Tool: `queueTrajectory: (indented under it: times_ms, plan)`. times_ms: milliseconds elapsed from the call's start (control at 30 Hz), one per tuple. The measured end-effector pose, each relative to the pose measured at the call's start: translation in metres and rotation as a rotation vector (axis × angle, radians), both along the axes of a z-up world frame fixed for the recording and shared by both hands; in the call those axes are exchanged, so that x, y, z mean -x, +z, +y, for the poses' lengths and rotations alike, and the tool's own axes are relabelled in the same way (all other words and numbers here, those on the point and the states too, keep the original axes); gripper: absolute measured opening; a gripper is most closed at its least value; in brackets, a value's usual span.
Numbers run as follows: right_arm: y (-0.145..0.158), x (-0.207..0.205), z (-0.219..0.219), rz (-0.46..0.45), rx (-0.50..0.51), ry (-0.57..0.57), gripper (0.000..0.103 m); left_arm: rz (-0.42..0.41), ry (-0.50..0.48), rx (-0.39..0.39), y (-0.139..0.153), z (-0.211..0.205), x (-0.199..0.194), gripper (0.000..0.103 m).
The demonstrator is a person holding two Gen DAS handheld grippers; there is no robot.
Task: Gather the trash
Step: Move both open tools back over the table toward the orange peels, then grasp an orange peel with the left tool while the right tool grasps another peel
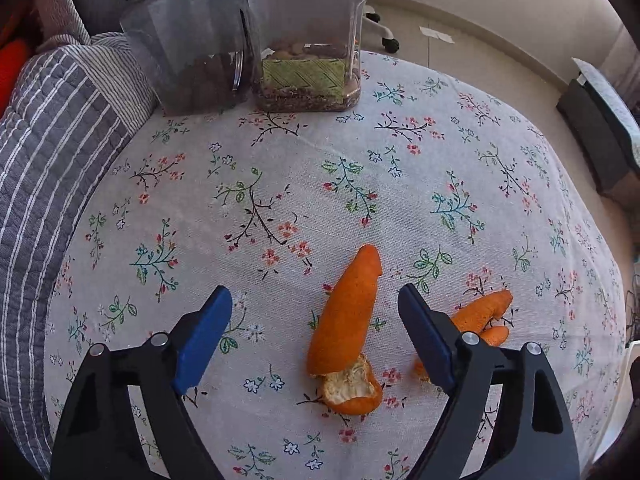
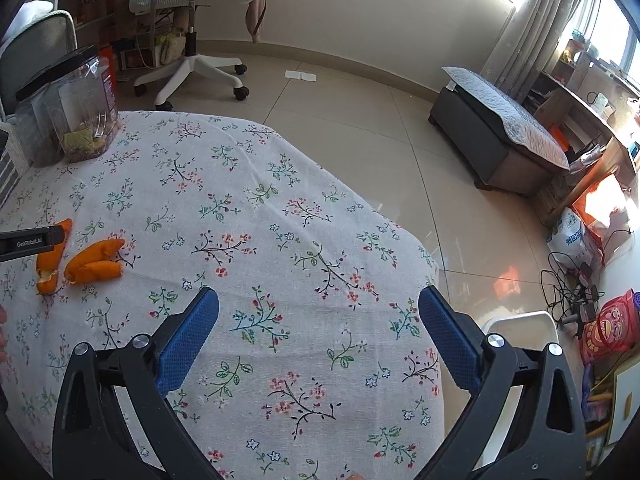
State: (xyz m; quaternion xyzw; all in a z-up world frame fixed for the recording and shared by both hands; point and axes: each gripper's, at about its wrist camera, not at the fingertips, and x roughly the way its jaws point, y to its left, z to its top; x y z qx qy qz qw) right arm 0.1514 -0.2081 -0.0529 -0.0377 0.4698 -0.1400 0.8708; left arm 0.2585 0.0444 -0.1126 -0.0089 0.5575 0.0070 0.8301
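My left gripper gapes empty around the orange peel; closing crooked, I could snag the tablecloth beneath.

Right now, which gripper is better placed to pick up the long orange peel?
Left. The left gripper stands open astride the long orange peel; the right gripper is open over bare tablecloth.

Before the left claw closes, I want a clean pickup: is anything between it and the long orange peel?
Nothing visible: the long orange peel lies bare on the floral tablecloth between the open left claw fingers.
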Motion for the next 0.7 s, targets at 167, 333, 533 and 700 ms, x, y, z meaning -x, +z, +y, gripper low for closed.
queueTrajectory:
  times_ms: [167, 333, 533, 700]
  plan:
    - [-0.020, -0.008, 0.021, 0.072, -0.147, -0.016, 0.096, 0.036, -0.057, 0.000, -0.012, -0.002, 0.000, 0.052]
    - [-0.047, -0.024, 0.031, 0.145, -0.482, -0.188, 0.093, 0.005, -0.081, 0.078, 0.004, 0.002, 0.002, 0.014]
    - [-0.044, -0.052, 0.069, 0.153, -0.548, -0.219, 0.092, -0.160, -0.104, 0.082, 0.065, 0.015, 0.015, 0.014]
    - [-0.060, -0.073, 0.089, 0.206, -0.613, -0.272, 0.090, -0.349, -0.120, 0.001, 0.121, 0.022, 0.029, 0.014]
